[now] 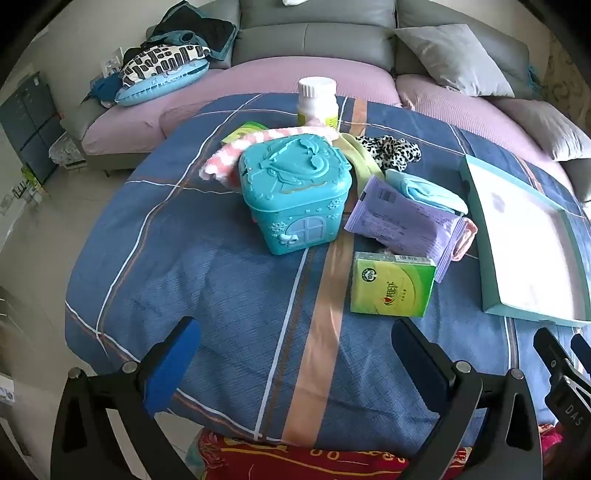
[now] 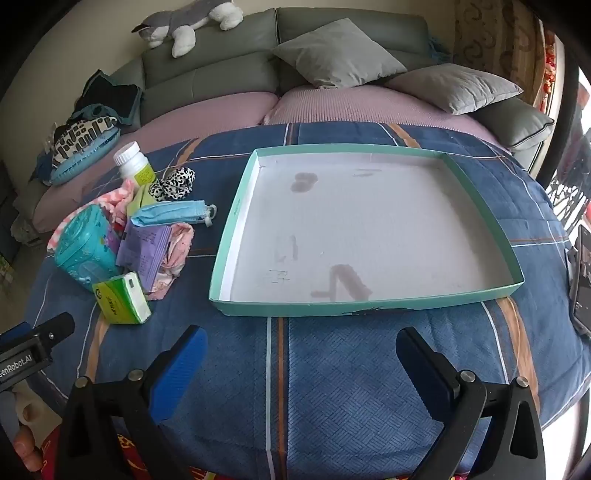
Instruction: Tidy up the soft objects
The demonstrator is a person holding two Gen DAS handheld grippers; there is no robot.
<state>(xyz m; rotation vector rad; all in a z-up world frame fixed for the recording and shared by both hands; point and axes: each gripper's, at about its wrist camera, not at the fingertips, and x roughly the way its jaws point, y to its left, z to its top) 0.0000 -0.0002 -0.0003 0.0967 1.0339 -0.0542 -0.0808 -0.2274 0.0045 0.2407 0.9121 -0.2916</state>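
Observation:
On the blue checked cloth lies a pile: a teal plastic box (image 1: 293,192) (image 2: 86,247), a green tissue pack (image 1: 391,284) (image 2: 122,297), a purple wipes pack (image 1: 400,221) (image 2: 144,254), a blue face mask (image 1: 421,190) (image 2: 173,216), a pink-white knitted cloth (image 1: 229,157) (image 2: 110,201), a leopard scrunchie (image 1: 391,149) (image 2: 173,182) and a pink cloth (image 2: 177,247). A shallow teal tray (image 2: 369,304) (image 1: 476,192) with a white floor holds nothing. My left gripper (image 1: 295,336) hangs open before the pile. My right gripper (image 2: 301,345) hangs open before the tray.
A white pill bottle (image 1: 317,101) (image 2: 135,164) stands behind the pile. A grey sofa with pillows (image 2: 340,55) and a plush toy (image 2: 184,26) runs along the back. Clothes (image 1: 166,62) are heaped at its left end. A dark phone (image 2: 583,280) sits at the right edge.

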